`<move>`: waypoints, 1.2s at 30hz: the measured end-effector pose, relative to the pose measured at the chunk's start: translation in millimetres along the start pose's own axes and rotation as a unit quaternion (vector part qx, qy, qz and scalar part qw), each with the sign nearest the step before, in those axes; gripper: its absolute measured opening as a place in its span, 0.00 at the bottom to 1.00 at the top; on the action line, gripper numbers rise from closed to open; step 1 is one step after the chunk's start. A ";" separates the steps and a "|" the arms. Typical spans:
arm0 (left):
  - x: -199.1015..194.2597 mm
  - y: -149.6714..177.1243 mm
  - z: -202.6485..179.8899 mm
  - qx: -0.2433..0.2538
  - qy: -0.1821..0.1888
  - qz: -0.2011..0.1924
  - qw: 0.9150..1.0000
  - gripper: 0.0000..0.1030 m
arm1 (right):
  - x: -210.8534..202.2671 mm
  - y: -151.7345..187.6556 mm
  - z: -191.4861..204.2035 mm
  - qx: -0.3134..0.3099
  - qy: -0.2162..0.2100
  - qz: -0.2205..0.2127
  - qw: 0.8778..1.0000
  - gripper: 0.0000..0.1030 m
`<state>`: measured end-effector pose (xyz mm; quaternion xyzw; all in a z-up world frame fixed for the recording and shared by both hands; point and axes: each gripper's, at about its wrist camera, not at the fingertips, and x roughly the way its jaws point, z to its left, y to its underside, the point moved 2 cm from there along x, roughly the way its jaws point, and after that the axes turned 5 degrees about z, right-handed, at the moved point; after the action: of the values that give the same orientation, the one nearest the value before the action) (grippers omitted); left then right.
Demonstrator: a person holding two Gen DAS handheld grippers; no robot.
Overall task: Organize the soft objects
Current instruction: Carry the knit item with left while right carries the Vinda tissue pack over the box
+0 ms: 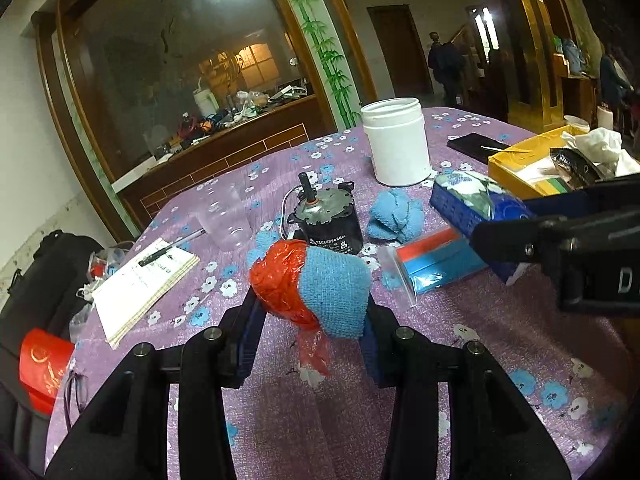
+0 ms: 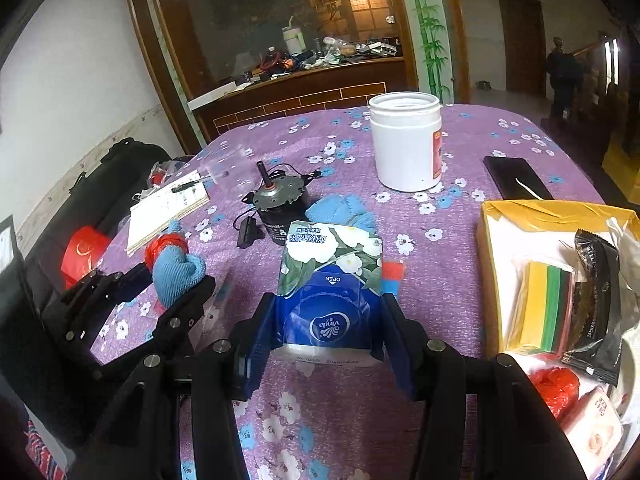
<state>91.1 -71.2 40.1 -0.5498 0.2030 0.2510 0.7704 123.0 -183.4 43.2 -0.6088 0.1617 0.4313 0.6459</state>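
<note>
My left gripper (image 1: 310, 304) is shut on a soft bundle, a blue knitted cloth (image 1: 336, 292) wrapped with red plastic (image 1: 276, 280), held above the purple flowered tablecloth (image 1: 460, 340). It also shows in the right wrist view (image 2: 176, 272). My right gripper (image 2: 326, 328) is shut on a blue Vinda tissue pack (image 2: 330, 284), also seen at the right of the left wrist view (image 1: 472, 196). Another blue knitted cloth (image 1: 394, 216) lies beside a small electric motor (image 1: 326, 220). An open yellow cardboard box (image 2: 504, 216) at the right holds sponges, a black packet and soft items.
A white open jar (image 2: 404, 140) stands at the back. A black phone (image 2: 514, 178), a notebook with a pen (image 1: 140, 280), a clear plastic cup (image 1: 224, 216) and a bagged blue-and-orange item (image 1: 432, 264) lie on the table. A black bag (image 2: 100, 184) sits off the left edge.
</note>
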 end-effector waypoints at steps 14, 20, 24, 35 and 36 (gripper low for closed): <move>-2.8 2.7 -14.9 0.030 -0.015 -0.015 0.999 0.40 | -12.9 -6.0 -20.2 0.039 0.006 -0.014 0.999 0.51; -4.7 3.0 -21.7 0.046 -0.024 -0.021 0.998 0.40 | -20.7 -9.6 -33.8 0.061 0.007 -0.022 0.998 0.51; -5.5 2.7 -22.1 0.045 -0.022 -0.023 0.998 0.40 | -26.7 -12.2 -45.0 0.078 0.012 -0.031 0.996 0.51; -20.3 -12.0 -45.5 0.039 0.034 -0.024 0.998 0.39 | -45.9 -18.4 -86.8 0.135 0.040 -0.055 0.988 0.51; -22.0 -14.0 -49.4 0.043 0.038 -0.024 0.998 0.39 | -49.2 -18.8 -89.9 0.139 0.044 -0.059 0.988 0.51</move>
<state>80.4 -125.4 48.0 -0.5302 0.2295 0.2021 0.7908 137.3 -282.2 73.0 -0.5401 0.2126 0.3385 0.7406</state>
